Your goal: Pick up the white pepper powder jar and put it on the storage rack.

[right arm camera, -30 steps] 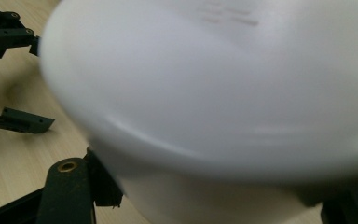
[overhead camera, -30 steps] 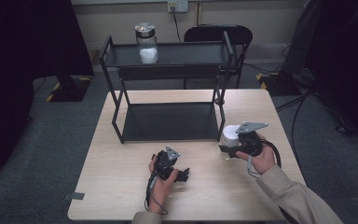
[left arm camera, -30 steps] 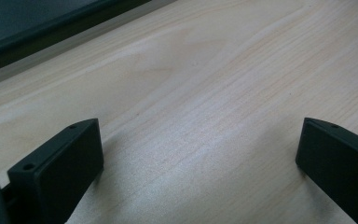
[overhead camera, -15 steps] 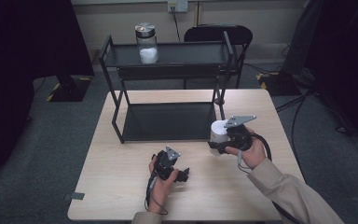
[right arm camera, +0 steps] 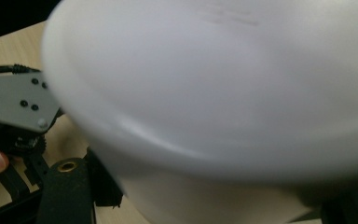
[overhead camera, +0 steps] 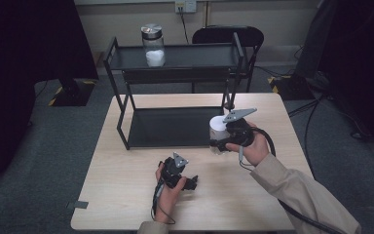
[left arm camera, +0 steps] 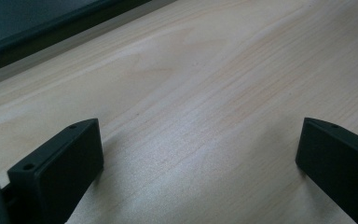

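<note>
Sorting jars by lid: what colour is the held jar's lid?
White lid, best in the right gripper view.

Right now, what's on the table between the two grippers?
Nothing. In the high view, bare table runs from the left gripper, resting with open jaws, to the right gripper, which holds the white jar.

Beige sleeve (overhead camera: 302, 187), black tools, grey plates.

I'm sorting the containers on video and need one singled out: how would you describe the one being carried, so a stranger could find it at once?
Start at the black two-tier rack on the wooden table. Just off the rack's lower right corner, the right gripper holds a white-lidded jar above the tabletop. Unlike the silver-lidded jar standing on the rack's top shelf, this one has a white lid and is clamped in black jaws.
</note>
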Demonstrator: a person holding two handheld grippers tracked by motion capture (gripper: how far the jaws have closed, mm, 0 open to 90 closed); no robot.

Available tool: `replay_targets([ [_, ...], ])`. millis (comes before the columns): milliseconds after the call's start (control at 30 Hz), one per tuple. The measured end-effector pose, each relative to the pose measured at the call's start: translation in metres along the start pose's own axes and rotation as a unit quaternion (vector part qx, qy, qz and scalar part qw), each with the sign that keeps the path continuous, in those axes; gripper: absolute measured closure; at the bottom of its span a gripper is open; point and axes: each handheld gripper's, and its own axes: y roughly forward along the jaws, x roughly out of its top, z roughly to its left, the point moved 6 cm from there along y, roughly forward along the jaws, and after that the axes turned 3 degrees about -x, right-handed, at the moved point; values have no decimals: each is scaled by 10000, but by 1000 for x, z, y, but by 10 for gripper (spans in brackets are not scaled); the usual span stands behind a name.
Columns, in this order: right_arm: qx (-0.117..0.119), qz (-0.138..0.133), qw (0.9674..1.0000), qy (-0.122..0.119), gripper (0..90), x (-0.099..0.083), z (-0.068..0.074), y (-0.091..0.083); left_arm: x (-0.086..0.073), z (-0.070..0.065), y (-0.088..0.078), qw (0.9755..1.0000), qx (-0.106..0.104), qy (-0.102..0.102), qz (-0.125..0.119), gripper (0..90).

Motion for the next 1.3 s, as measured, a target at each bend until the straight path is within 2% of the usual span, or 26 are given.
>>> replay_targets([
  [667,-3,-113,9999,63,304,58,-9,-10,0,0,0,10000,7,6,-3,0],
  [1300,-27,-165,9999,15,304,100,-10,-11,0,0,0,10000,1,1,0,0],
])
